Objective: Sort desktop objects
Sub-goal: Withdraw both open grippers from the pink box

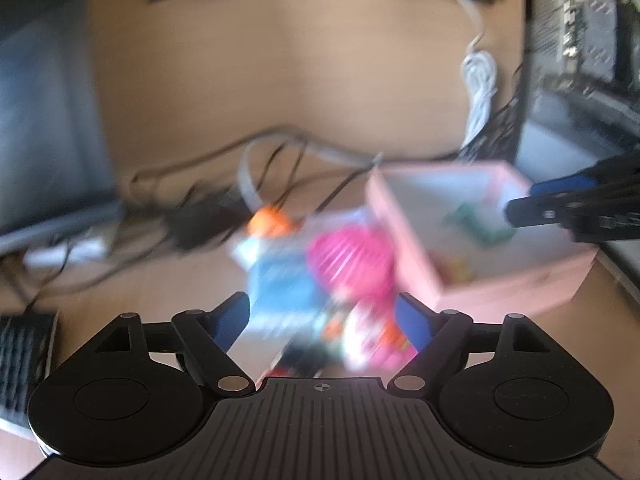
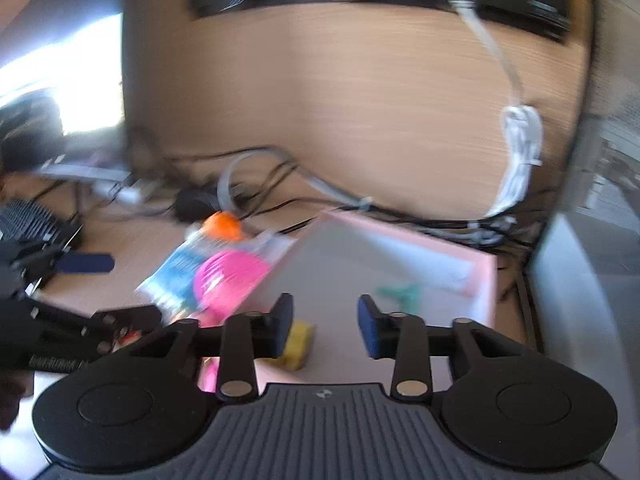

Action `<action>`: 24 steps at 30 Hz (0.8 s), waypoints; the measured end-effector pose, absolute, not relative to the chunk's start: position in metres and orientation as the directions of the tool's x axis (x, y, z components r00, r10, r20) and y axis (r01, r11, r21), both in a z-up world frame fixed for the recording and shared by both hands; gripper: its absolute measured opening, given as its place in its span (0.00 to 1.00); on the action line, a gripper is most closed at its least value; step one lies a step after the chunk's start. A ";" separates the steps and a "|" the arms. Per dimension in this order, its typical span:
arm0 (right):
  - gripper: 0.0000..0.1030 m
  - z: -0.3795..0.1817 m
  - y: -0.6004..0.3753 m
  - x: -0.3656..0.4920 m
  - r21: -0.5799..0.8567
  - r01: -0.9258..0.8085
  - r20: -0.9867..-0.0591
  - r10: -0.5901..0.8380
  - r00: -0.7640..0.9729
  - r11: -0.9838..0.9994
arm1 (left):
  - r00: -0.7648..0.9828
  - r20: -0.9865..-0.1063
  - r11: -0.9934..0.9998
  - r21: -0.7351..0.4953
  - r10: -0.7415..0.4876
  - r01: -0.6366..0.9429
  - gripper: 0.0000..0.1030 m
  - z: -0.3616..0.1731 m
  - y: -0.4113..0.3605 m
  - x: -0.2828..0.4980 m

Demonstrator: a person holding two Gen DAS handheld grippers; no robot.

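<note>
Left tool (image 1: 322,318) spread around pink toy (image 1: 350,258); right tool (image 2: 324,324) spread over pink box (image 2: 486,280); cables (image 2: 280,176) behind.

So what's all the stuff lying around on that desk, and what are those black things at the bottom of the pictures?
pink box: one, pink, open-topped, on the desk's right side
green item: one, green, inside the box; too blurred to identify
yellow item: one, yellow, inside the box near its front wall
pink ridged toy: one, bright pink, left of the box
blue-and-white packet: one, under the pink toy
orange item: one, orange, behind the packet
cables: several, black, grey and white, along the back panel
left hand-held gripper: one, black with blue pads, open over the packet
right hand-held gripper: one, same colours, open above the box
</note>
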State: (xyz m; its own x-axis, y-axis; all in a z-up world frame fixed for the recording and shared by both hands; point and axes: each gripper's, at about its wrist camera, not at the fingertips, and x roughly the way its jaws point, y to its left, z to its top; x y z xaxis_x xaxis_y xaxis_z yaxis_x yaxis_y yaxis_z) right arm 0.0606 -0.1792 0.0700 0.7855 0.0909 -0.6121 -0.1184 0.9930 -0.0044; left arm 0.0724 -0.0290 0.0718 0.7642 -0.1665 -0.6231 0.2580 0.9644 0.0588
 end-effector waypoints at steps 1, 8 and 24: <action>0.39 0.066 -0.169 0.057 -0.016 -0.146 -0.616 0.105 0.780 0.989 | 0.754 -0.640 0.968 0.064 -0.146 0.241 0.83 0.065 -0.022 0.070; 0.40 0.029 -0.113 0.043 -0.013 -0.284 -0.696 0.195 0.691 0.959 | 0.716 -0.697 0.985 0.098 -0.035 0.143 0.84 0.035 0.006 0.071; 0.45 0.000 -0.076 0.030 -0.112 -0.312 -0.719 0.140 0.681 0.944 | 0.689 -0.721 0.997 0.070 0.066 -0.022 0.89 0.041 0.059 0.048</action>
